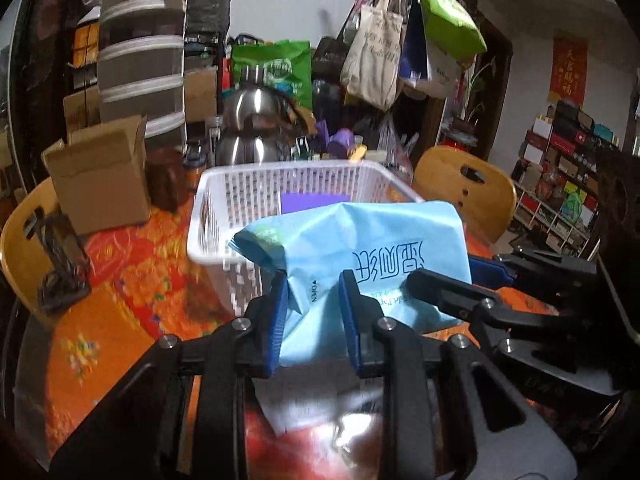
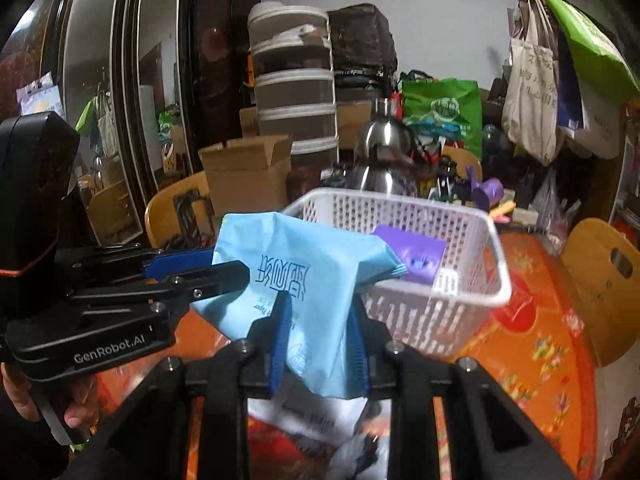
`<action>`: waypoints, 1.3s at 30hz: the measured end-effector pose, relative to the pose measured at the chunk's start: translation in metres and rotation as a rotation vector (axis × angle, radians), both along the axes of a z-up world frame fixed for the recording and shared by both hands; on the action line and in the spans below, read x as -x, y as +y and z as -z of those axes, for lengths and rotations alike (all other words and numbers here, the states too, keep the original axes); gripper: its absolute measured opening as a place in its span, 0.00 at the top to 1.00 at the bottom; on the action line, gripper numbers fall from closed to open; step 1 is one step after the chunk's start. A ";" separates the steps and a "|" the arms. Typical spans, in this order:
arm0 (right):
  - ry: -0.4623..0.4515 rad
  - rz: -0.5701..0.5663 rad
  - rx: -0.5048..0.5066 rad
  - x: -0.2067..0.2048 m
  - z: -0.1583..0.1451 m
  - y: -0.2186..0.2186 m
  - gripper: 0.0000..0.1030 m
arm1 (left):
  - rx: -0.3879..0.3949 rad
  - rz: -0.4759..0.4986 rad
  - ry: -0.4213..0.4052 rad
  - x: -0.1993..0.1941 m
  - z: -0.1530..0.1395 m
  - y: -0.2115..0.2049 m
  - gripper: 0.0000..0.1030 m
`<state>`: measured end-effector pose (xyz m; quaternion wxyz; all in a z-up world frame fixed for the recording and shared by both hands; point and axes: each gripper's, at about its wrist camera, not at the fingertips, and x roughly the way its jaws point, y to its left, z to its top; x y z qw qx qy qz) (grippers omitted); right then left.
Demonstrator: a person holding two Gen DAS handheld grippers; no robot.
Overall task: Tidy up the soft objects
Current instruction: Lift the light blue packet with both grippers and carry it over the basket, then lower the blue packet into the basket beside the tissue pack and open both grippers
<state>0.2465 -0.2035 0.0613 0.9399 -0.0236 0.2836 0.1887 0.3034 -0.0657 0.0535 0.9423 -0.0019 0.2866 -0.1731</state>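
Item held: one light-blue soft pack (image 1: pixel 352 256), printed with dark characters and an "OPEN" mark. You had it pinched from two sides. Your left tongs (image 1: pixel 314 312) were clamped on its near lower edge; your right tongs (image 2: pixel 318 344) were clamped on the other end, the plastic bunched between the blue pads (image 2: pixel 280 340) in both views. The pack hung clear of the table (image 1: pixel 132 280), slack in the middle, with its top edge level with the near rim of the basket and overlapping it in the picture.

Destination: one white slotted basket (image 1: pixel 224 216), standing on the orange floral table cover, just beyond the pack.

Already stowed: one purple flat pack (image 2: pixel 412 256), lying inside the basket against its far side.

Not yet handled, as far as could be made out: a white wrapper or pack (image 2: pixel 308 420) lying on the table below your tongs, blurred; whether it counted among the soft things could not be told.

Standing of the task, by judgement: one item in, one item lifted and on the approach, not yet over the rim or let go. What remained was to carry the blue pack over the near wall, set it beside the purple one and part both tongs.
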 end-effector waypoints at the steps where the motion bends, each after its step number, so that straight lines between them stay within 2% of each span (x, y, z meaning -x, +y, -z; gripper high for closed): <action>1: -0.008 0.001 0.004 -0.005 -0.006 -0.001 0.74 | -0.002 0.001 -0.008 -0.007 -0.007 -0.001 0.78; 6: -0.025 0.011 -0.002 -0.039 -0.035 -0.008 0.74 | 0.011 0.001 -0.013 -0.049 -0.041 -0.007 0.78; 8: -0.012 0.010 -0.041 -0.058 -0.040 -0.015 0.74 | 0.025 0.000 0.000 -0.067 -0.047 -0.007 0.78; 12: 0.002 0.021 -0.014 -0.082 -0.040 -0.014 0.74 | 0.007 0.004 0.030 -0.100 -0.051 -0.013 0.78; 19: 0.035 0.013 -0.025 -0.117 -0.021 -0.017 0.74 | 0.019 -0.026 0.073 -0.146 -0.032 -0.013 0.78; 24: 0.039 0.005 -0.036 -0.132 -0.005 -0.017 0.74 | 0.075 -0.040 0.116 -0.171 -0.011 -0.005 0.77; 28: 0.079 0.011 0.023 -0.146 0.011 -0.012 0.72 | 0.035 -0.059 0.140 -0.186 0.010 -0.006 0.73; 30: 0.093 0.058 0.059 -0.149 0.020 -0.014 0.72 | 0.015 -0.078 0.146 -0.189 0.019 -0.004 0.69; 31: 0.105 0.074 0.062 -0.149 0.025 -0.018 0.71 | 0.001 -0.082 0.147 -0.190 0.023 -0.003 0.67; 33: 0.111 0.097 0.049 -0.148 0.030 -0.025 0.48 | -0.027 -0.098 0.146 -0.189 0.028 0.000 0.59; 34: 0.107 0.111 0.047 -0.147 0.031 -0.029 0.44 | -0.037 -0.111 0.144 -0.188 0.030 0.001 0.58; 39: 0.109 0.131 0.039 -0.140 0.035 -0.037 0.40 | -0.020 -0.109 0.133 -0.180 0.031 0.005 0.51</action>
